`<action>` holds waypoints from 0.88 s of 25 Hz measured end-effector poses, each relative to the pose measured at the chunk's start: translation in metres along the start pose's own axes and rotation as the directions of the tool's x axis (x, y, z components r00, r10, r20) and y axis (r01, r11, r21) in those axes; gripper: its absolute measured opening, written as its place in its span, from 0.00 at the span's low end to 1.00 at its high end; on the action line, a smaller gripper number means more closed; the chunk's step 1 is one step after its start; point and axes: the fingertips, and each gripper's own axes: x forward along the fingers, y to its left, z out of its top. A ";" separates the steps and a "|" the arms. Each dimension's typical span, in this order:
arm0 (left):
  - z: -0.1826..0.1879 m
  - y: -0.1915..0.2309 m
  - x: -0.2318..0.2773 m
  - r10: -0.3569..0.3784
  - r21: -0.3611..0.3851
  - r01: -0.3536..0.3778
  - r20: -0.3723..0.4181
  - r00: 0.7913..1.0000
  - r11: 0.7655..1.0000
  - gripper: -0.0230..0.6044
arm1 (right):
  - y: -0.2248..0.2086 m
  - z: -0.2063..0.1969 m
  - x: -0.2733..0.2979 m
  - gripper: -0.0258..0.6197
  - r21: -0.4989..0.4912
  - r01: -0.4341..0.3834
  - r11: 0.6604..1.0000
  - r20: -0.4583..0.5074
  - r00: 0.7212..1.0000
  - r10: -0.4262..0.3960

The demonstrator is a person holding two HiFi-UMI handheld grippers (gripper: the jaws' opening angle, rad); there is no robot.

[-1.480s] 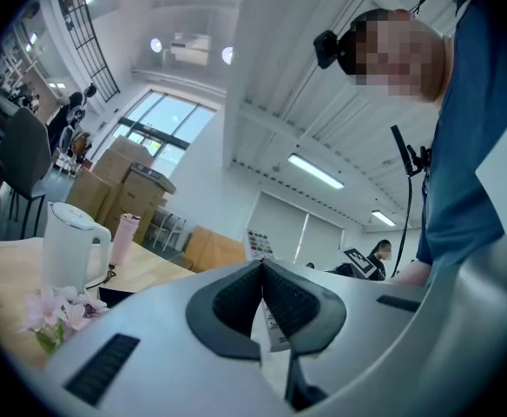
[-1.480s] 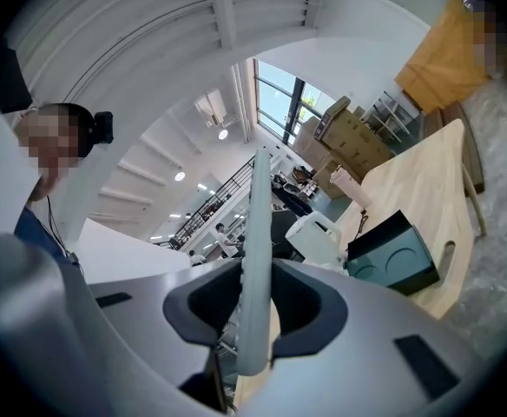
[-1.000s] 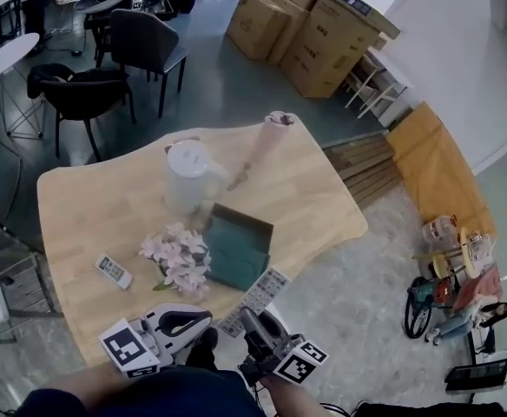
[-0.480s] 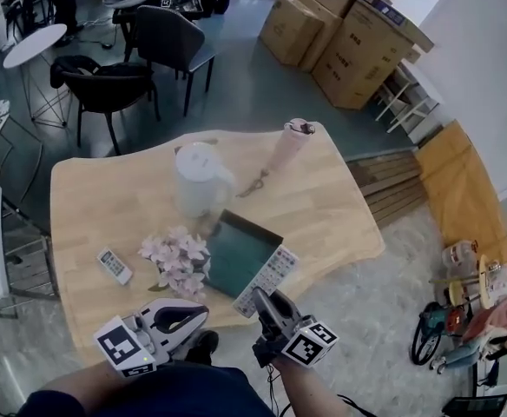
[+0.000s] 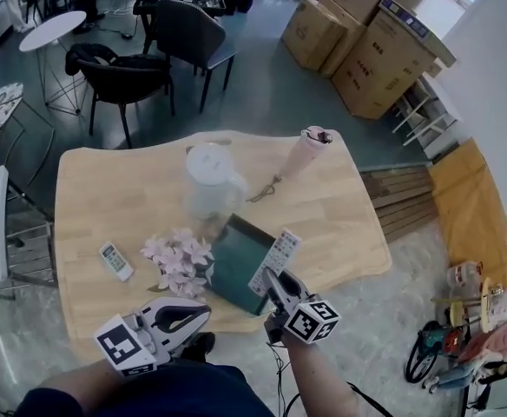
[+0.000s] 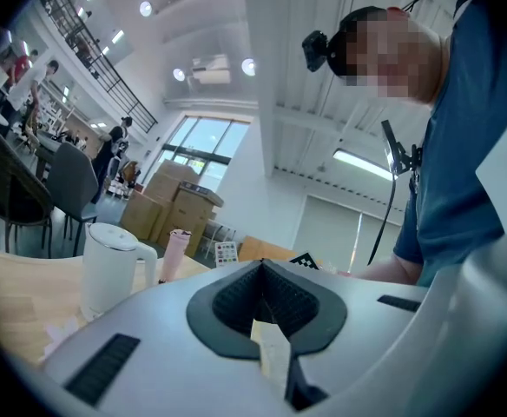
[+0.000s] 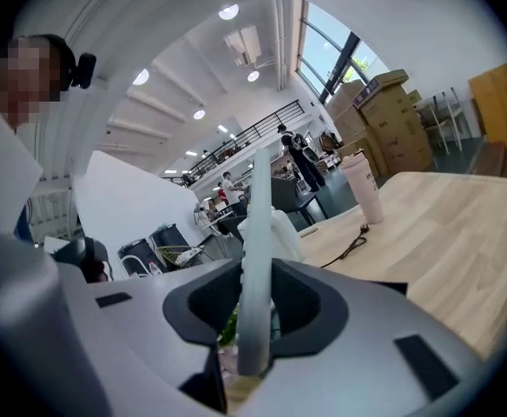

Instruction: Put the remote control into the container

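My right gripper (image 5: 275, 283) pinches the remote control (image 5: 274, 259) over the green container's (image 5: 234, 259) edge. I judge that lowering and release are left. My left gripper (image 6: 262, 298) is pressed together, empty.

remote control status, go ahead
Right gripper jaws shut on remote control. Held over container right edge, not in yet. Left gripper shut, empty. Flowers beside container, not blocking.

The right gripper (image 5: 277, 281) reaches forward on an extended forearm (image 5: 319, 379), its jaws clamped on the remote (image 5: 273, 257). The left gripper (image 5: 198, 317) sits low near the body, pointing right, jaws together with nothing between them.
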 end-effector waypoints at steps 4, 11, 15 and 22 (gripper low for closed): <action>-0.001 0.010 -0.005 0.035 0.007 -0.035 0.012 0.999 0.999 0.06 | -0.030 -0.004 0.028 0.21 -0.116 0.041 0.992 -0.068 0.996 -0.049; -0.003 0.022 -0.017 0.084 -0.014 -0.084 0.000 0.996 0.996 0.06 | -0.074 -0.026 0.074 0.21 -0.397 0.075 0.915 -0.214 0.962 -0.171; 0.004 0.033 -0.021 0.130 -0.003 -0.130 0.009 0.991 0.992 0.06 | -0.101 -0.046 0.093 0.21 -0.571 0.061 0.819 -0.297 0.914 -0.275; -0.011 0.037 -0.031 0.152 -0.030 -0.153 -0.014 0.988 0.988 0.06 | -0.136 -0.081 0.117 0.21 -0.749 -0.030 0.662 -0.393 0.824 -0.407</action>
